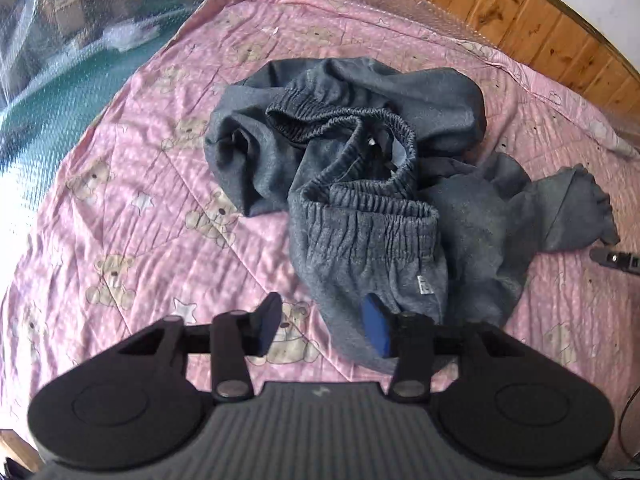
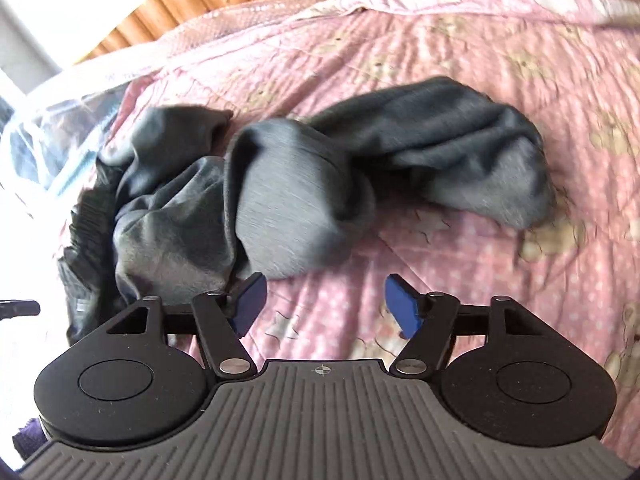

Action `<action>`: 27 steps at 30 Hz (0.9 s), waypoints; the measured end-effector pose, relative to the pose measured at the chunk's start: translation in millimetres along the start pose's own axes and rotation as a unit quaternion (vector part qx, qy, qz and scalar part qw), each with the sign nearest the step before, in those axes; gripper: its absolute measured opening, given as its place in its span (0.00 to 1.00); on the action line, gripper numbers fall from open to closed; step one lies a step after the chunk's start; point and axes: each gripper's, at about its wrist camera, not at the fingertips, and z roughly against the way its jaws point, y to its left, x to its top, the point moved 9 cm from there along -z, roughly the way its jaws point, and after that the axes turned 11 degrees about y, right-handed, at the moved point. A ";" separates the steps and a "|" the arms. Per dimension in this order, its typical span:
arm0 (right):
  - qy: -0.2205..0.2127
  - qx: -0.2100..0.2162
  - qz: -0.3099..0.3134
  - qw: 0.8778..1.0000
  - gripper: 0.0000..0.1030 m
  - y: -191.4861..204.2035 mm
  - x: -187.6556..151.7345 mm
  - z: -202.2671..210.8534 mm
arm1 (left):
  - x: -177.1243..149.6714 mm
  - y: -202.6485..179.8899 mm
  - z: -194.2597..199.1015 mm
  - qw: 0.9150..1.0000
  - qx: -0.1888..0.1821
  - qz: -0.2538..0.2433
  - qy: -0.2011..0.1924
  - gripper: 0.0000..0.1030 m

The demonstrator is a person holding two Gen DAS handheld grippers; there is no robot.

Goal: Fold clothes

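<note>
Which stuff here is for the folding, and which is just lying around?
For folding: grey sweatpants, left gripper, right gripper.
Just lying around: pink teddy-bear quilt, clear plastic wrap, wooden headboard.

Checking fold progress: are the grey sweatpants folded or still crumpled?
Crumpled: the grey sweatpants lie bunched, waistband twisted, legs sprawling.

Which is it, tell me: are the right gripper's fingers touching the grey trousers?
Cannot tell. In the right wrist view its left finger overlaps the grey trousers, no gap or contact plain.
</note>
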 end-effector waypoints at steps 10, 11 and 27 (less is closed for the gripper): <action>0.002 -0.050 -0.003 0.999 0.70 31.4 24.6 13.8 | 85.3 -57.3 -51.9 0.999 -0.036 0.005 -0.029 0.97; -0.002 -0.051 -0.003 0.999 0.71 35.0 25.6 15.9 | 88.1 -59.6 -64.2 1.000 -0.018 -0.004 -0.019 0.76; -0.049 0.037 0.069 0.996 0.74 124.0 99.1 12.4 | -46.3 63.5 -14.9 0.984 -0.021 0.173 0.026 0.26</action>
